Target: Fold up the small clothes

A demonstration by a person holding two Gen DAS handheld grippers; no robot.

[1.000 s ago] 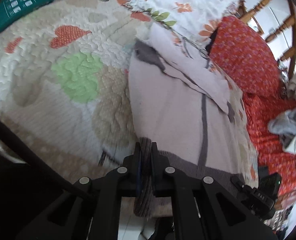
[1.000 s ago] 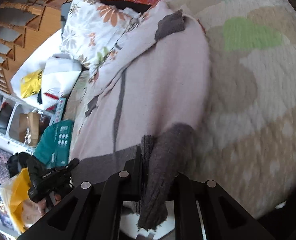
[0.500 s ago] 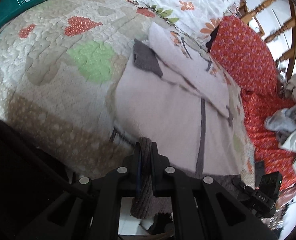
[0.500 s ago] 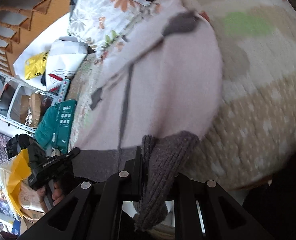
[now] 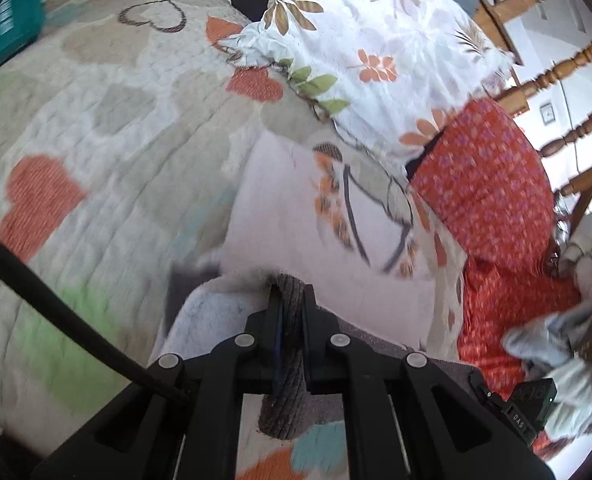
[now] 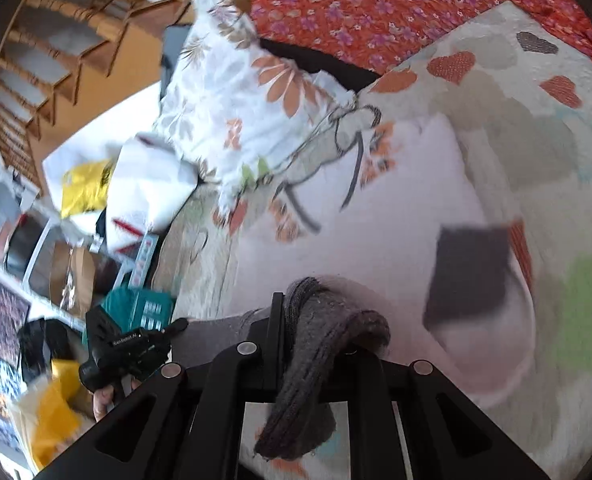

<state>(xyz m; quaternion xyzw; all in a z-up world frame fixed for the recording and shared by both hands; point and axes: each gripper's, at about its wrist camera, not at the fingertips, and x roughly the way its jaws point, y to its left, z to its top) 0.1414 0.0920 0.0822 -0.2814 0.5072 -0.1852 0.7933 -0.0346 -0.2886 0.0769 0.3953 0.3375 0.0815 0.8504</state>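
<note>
A pale pink sweater (image 5: 296,216) with dark grey ribbed trim lies on the quilted bed (image 5: 95,120), its hem end lifted and folded up over its body. My left gripper (image 5: 290,292) is shut on the grey ribbed hem (image 5: 285,380). My right gripper (image 6: 300,308) is shut on the other hem corner (image 6: 316,360), which drapes over the fingers. The sweater (image 6: 376,220) shows a dark grey cuff (image 6: 468,268) to the right in the right wrist view. Each gripper shows in the other's view (image 5: 524,404) (image 6: 123,344).
A floral pillow (image 5: 376,40) and a red patterned cushion (image 5: 488,184) lie beyond the sweater. A pile of grey clothes (image 5: 568,320) sits at right. A teal box (image 5: 3,36) lies at far left. Shelves and bags (image 6: 75,200) stand beside the bed.
Both grippers have carried the hem forward over the sweater toward the pillow, folding the lower part onto the upper part. The view is blurred with motion.
</note>
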